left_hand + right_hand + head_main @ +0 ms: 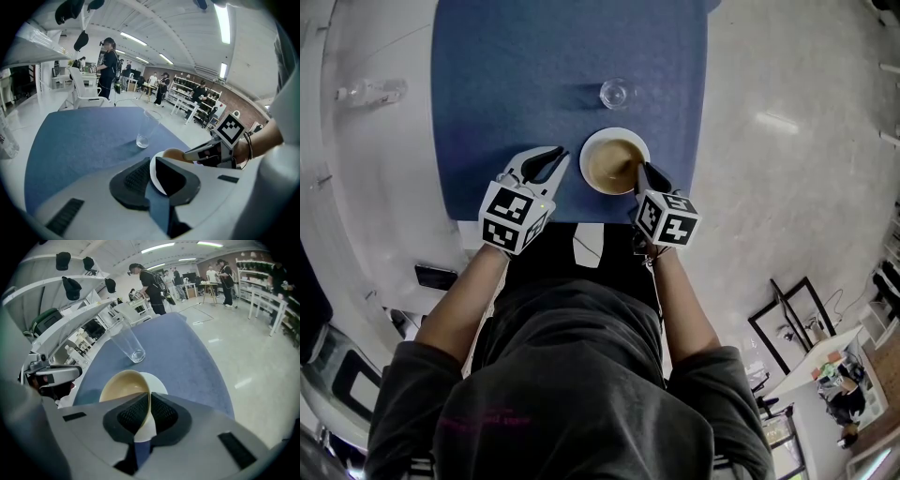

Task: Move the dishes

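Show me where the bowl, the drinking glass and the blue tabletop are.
bowl (606,159): head view, on its tan inside.
glass (615,93): head view, on its clear bottom, seen from above.
blue tabletop (506,84): head view, on a bare patch left of the glass.

A blue worktop (487,94) stands on a pale, glossy floor (787,141); long ceiling lights (224,23), white shelving (187,91) and a brick wall (238,105) lie beyond.

In the right gripper view, the right gripper (149,403) hides the near rim of the bowl (123,386) behind its jaws. In the left gripper view, the left gripper (151,163) covers most of that bowl. Beyond the bowl, the counter (516,75) is cut off by the head view's top edge. Far left of the bowl, a clear bottle-like thing (373,91) is too blurred to tell.
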A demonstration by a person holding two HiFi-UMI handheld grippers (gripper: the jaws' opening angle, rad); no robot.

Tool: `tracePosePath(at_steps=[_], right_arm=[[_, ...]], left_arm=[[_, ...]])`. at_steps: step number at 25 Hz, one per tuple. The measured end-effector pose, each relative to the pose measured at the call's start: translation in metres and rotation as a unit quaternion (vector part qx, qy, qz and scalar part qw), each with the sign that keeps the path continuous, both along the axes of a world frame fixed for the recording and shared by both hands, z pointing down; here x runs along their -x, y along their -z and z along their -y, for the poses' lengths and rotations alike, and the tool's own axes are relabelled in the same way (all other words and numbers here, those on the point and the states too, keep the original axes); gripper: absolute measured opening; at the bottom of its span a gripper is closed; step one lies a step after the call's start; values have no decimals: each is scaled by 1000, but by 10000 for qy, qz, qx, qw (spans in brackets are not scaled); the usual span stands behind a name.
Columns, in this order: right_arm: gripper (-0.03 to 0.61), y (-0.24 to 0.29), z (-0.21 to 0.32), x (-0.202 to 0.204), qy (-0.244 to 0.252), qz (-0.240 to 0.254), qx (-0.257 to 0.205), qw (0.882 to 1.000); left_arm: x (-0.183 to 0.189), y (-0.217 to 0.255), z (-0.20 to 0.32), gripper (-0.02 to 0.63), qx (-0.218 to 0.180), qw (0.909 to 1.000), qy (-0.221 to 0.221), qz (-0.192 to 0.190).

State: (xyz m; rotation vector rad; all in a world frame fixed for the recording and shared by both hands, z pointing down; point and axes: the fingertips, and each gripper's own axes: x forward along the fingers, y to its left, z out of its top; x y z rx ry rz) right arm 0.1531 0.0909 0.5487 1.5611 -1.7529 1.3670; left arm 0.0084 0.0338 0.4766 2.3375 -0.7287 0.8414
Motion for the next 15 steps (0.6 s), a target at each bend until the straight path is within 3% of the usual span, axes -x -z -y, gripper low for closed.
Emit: tracePosePath(at_steps=[7, 15], right_arm=[[17, 2, -1, 2, 102, 91, 81, 9999], [18, 24, 3, -9, 160, 101, -149, 9997]], left_arm=[[-1, 10, 6, 40, -89, 9999, 73, -3], [-2, 31, 12, 40, -310, 9994, 138, 12]])
